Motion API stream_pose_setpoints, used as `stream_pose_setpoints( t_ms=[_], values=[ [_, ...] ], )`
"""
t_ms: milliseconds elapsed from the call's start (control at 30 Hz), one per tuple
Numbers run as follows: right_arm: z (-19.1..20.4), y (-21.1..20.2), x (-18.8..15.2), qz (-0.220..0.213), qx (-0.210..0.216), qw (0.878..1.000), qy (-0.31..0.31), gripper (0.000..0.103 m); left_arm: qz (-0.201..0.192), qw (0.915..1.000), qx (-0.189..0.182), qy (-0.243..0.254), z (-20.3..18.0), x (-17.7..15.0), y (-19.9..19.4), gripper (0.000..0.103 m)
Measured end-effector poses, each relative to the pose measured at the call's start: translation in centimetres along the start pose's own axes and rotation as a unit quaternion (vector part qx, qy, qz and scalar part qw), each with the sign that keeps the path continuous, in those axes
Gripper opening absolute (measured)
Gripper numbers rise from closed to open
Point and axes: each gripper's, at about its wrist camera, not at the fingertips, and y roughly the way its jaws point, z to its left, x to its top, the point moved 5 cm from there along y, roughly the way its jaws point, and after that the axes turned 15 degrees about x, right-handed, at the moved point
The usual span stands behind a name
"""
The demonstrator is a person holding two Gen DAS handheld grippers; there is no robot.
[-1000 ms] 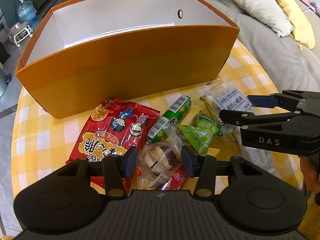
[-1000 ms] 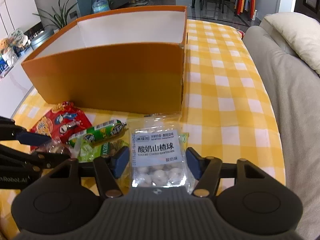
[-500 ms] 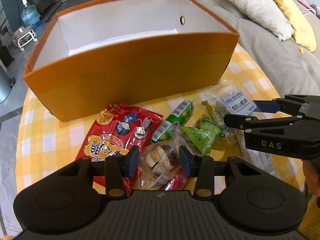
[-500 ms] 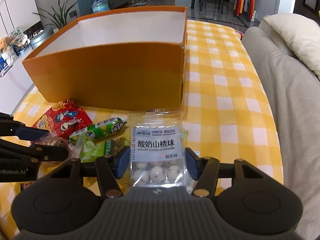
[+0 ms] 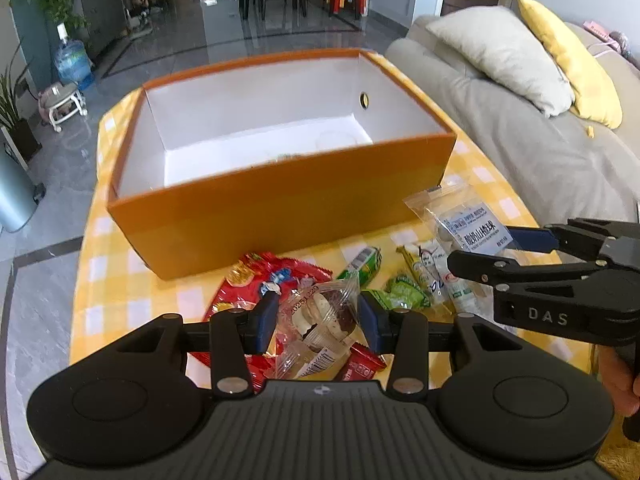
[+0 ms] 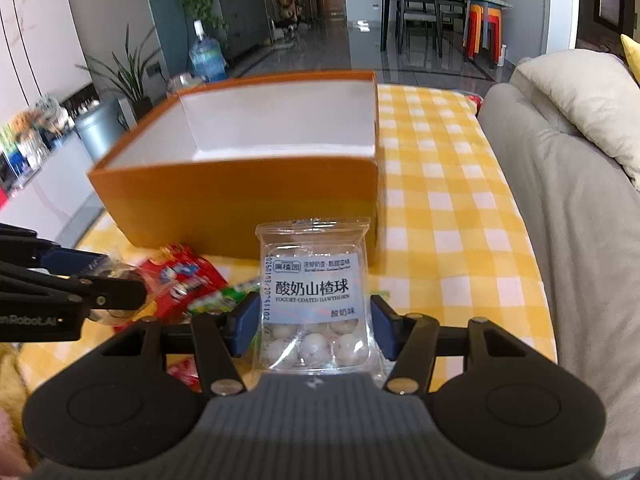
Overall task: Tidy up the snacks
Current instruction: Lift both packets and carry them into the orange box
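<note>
— Clear crinkly plastic is what my left gripper (image 5: 317, 317) has: a see-through packet of small brown-and-white cakes (image 5: 320, 320), pinched between both blue pads and lifted off the pile

— And your right?

— My right gripper (image 6: 314, 325) is clamped on the clear bag of white yogurt-coated hawthorn balls (image 6: 314, 300); its label end stands up past my fingertips, the balls sit between the pads

— Where is the rest?

— Below my left fingers lie the red printed snack bag (image 5: 244, 280), a green-wrapped sausage stick (image 5: 362, 261) and small green sachets (image 5: 404, 294), all on the yellow-and-white checked tablecloth (image 6: 440, 200)

— The box?

— An open orange cardboard box with white inside (image 5: 280, 208) stands just beyond the pile; both packets are in front of its near wall, outside it
</note>
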Motion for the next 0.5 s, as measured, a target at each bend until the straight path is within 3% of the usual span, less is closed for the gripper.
stream_pose_setpoints(
  t_ms=[233, 500],
  values=[
    [2.0, -1.8, 1.2, -0.02, 0.006, 1.0, -0.01, 0.056, -0.025, 0.9997, 0.002, 0.002, 1.3, 1.5, -1.7, 0.049],
    [3.7, -2.4, 3.7, -0.014, -0.004, 0.999, -0.038, 0.056, -0.036, 0.9991, 0.018, 0.015, 3.4, 4.2, -1.8, 0.049]
  ],
)
